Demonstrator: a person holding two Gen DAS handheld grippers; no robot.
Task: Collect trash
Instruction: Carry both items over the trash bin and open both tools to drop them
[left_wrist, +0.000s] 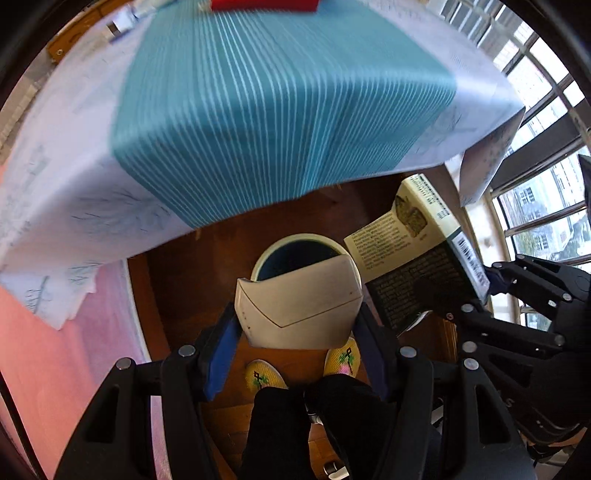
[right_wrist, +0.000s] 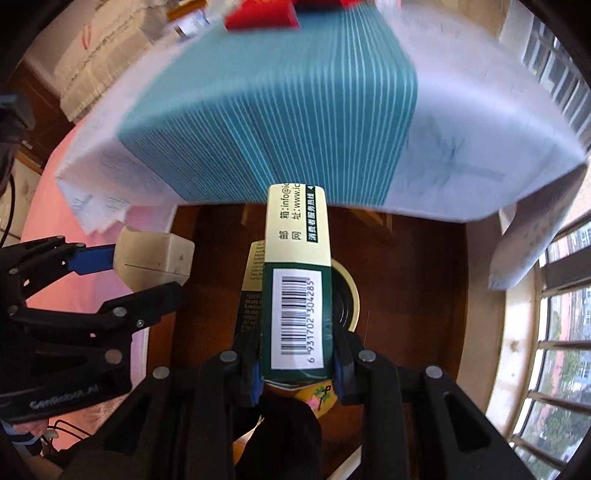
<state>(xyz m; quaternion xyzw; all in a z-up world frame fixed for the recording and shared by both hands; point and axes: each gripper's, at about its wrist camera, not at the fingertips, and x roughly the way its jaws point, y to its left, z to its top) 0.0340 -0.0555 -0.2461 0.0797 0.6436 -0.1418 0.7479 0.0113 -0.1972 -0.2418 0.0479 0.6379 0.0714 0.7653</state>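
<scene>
Left gripper (left_wrist: 295, 354): jaws clamp a crushed off-white paper cup (left_wrist: 299, 306).
Right gripper (right_wrist: 295, 373): jaws clamp a green-and-cream barcoded carton (right_wrist: 295, 295).
Below both: round cream-rimmed bin (left_wrist: 273, 254).

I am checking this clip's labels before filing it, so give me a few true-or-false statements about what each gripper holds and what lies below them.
1. The left gripper holds a plain off-white carton. True.
2. The right gripper is empty. False: it is shut on a green and cream box with a barcode facing the camera.
3. A round bin stands on the wooden floor below the grippers. True.
4. The tablecloth is plain red. False: it is teal with thin white stripes, flanked by pale printed cloth.
5. Both items already lie inside the bin. False: each is held between a gripper's pads above it.
</scene>
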